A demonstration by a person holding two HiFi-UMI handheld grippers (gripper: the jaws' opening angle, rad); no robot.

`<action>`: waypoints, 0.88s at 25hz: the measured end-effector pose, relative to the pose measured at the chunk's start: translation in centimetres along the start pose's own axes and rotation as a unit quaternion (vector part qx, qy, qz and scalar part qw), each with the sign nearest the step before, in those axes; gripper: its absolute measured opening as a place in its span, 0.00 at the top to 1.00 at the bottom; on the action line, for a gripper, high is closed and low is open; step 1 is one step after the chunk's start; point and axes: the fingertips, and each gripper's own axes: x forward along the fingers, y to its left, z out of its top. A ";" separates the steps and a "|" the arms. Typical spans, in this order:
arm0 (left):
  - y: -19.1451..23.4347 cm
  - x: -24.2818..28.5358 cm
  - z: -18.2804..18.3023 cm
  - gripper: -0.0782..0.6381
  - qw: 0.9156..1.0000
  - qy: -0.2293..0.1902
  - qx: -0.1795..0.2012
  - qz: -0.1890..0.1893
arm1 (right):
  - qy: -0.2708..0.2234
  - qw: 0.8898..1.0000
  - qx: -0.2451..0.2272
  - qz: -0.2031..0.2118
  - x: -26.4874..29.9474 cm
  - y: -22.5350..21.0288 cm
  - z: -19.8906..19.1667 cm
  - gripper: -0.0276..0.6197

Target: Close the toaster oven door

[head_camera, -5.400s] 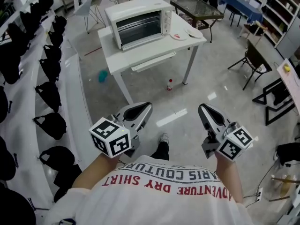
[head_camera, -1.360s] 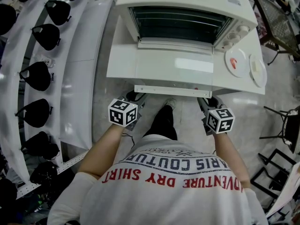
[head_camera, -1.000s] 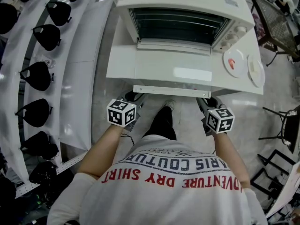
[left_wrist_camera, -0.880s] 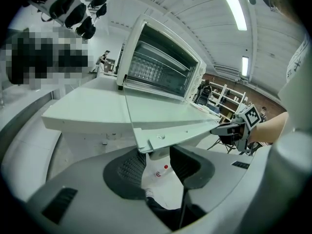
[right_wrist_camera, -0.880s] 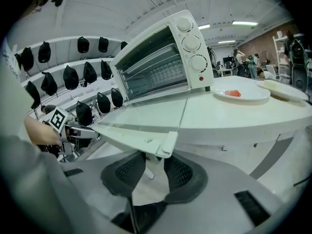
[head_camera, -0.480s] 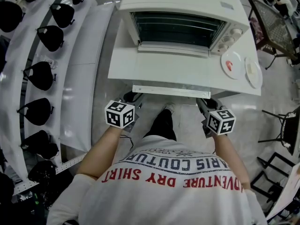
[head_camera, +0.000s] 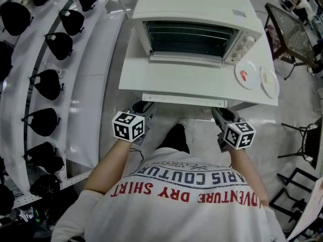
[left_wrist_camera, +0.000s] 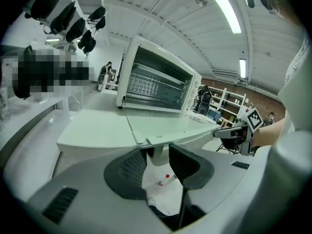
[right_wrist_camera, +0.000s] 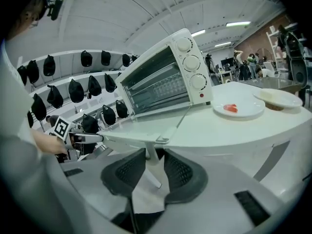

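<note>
Barely moved since half a second ago: still parked with left gripper (head_camera: 141,106) and right gripper (head_camera: 221,114) under the ends of the handle (head_camera: 184,101), still facing a door lying open. Nearest, reaching forward with both forearms, marker cubes upward. Pointing the left gripper up beneath the handle's left end, jaws partly apart, pinching nothing. Holding the right gripper likewise beneath the right end, jaws apart, empty. Just beyond, level over the desk (head_camera: 131,77): the toaster oven door (head_camera: 184,77), hinged to the toaster oven (head_camera: 194,6) farther back.
</note>
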 end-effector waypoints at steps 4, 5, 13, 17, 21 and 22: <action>-0.2 -0.6 0.8 0.68 1.000 -0.005 0.000 0.007 | -0.008 1.000 0.001 0.004 -0.4 0.3 0.7 0.77; -0.2 -0.7 1.1 0.68 1.000 -0.005 0.005 0.010 | -0.010 1.000 0.000 0.005 -0.5 0.4 0.9 0.77; -0.6 -1.6 3.0 0.70 1.000 -0.018 0.004 0.022 | -0.025 1.000 -0.012 0.010 -1.7 1.1 3.1 0.77; -0.8 -2.1 4.1 0.70 0.999 -0.027 0.000 0.027 | -0.038 0.999 -0.012 0.012 -2.2 1.6 4.3 0.77; -1.0 -2.6 5.3 0.70 0.999 -0.036 0.002 0.029 | -0.050 0.999 -0.019 0.011 -2.7 1.9 5.5 0.77; -1.1 -2.7 5.6 0.70 0.999 -0.038 0.003 0.031 | -0.053 0.998 -0.020 0.011 -2.8 2.0 5.8 0.77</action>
